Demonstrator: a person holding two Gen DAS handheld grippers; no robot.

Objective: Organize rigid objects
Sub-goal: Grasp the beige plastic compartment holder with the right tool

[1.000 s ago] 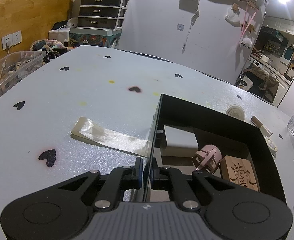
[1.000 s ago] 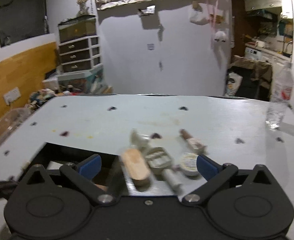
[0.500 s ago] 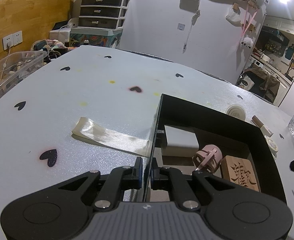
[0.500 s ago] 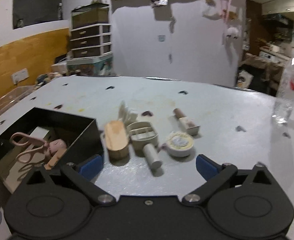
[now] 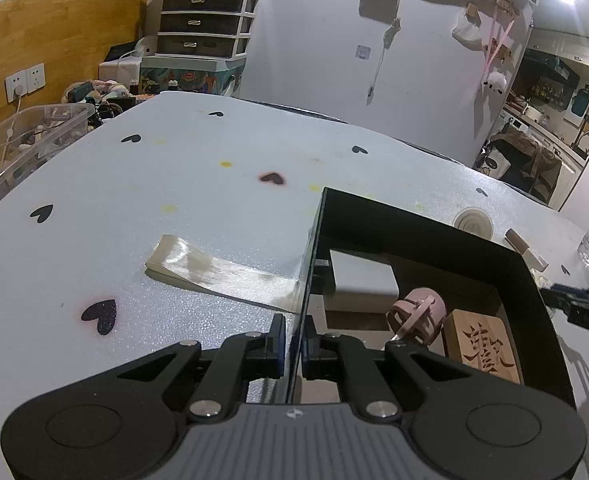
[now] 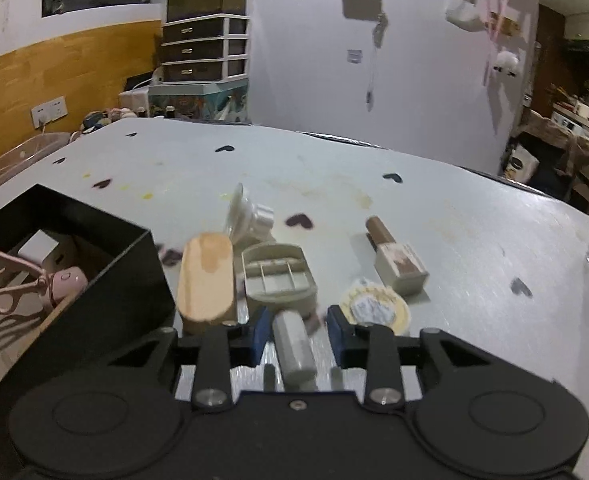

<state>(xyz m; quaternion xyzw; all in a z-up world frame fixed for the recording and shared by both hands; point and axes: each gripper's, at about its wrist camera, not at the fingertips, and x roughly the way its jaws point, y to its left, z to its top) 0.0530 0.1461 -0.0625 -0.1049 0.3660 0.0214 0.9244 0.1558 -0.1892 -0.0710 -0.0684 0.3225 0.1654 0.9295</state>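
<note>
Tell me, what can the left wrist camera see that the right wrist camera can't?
Only the left wrist view shows the left tongs shut on the black box's wall and a shiny strip. Only the right wrist view shows the right tongs around a brush handle, beside a wooden block. Both show the box and the pink curler.

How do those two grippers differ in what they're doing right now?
The left gripper is shut on the black box, pinching its thin side wall; the right gripper has just been closing around a pale brush handle, with gaps still showing beside it. The left one sits at the box, the right one over loose items on the table. Both point downward.
</note>
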